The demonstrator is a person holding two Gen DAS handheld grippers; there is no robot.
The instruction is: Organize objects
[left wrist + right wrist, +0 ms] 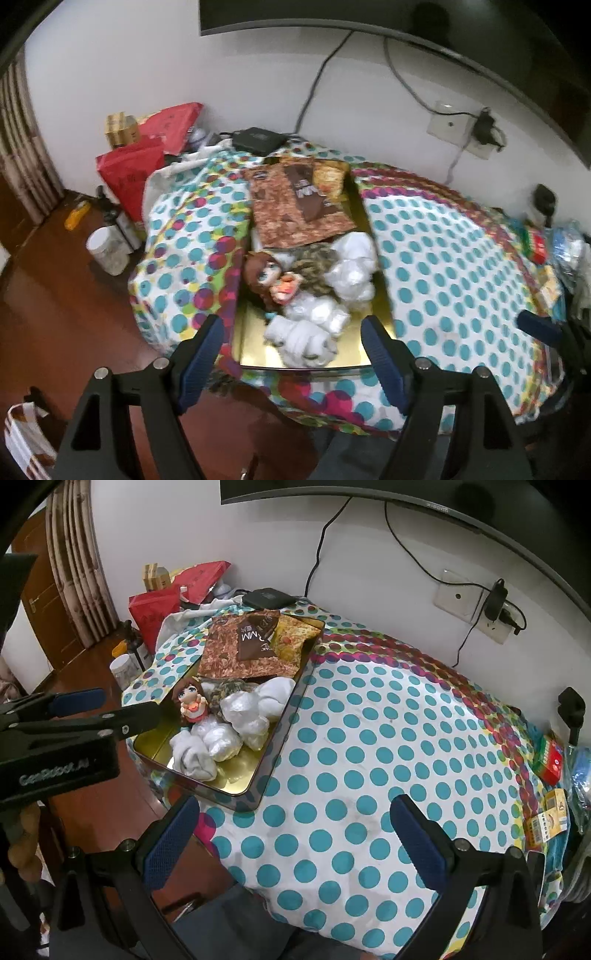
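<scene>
A gold-lined tin box (258, 354) (236, 775) sits at the left end of a dotted tablecloth. It holds a small brown-haired doll (266, 275) (190, 701), several white wrapped bundles (351, 273) (243, 709), a white sock-like bundle (303, 341) (194, 755), a brown snack packet (291, 206) (240, 650) and a yellow packet (295, 638). My left gripper (291, 334) is open and empty, just in front of the box's near edge. It also shows in the right wrist view (105, 705). My right gripper (295, 819) is open and empty over the bare cloth.
The dotted cloth (369, 757) covers the table. Small boxes (550, 760) and a plastic bag lie at its right edge. Red bags (129, 173), jars (107, 251) and a black box (258, 140) stand at the back left. Cables and a wall socket (476, 605) are behind.
</scene>
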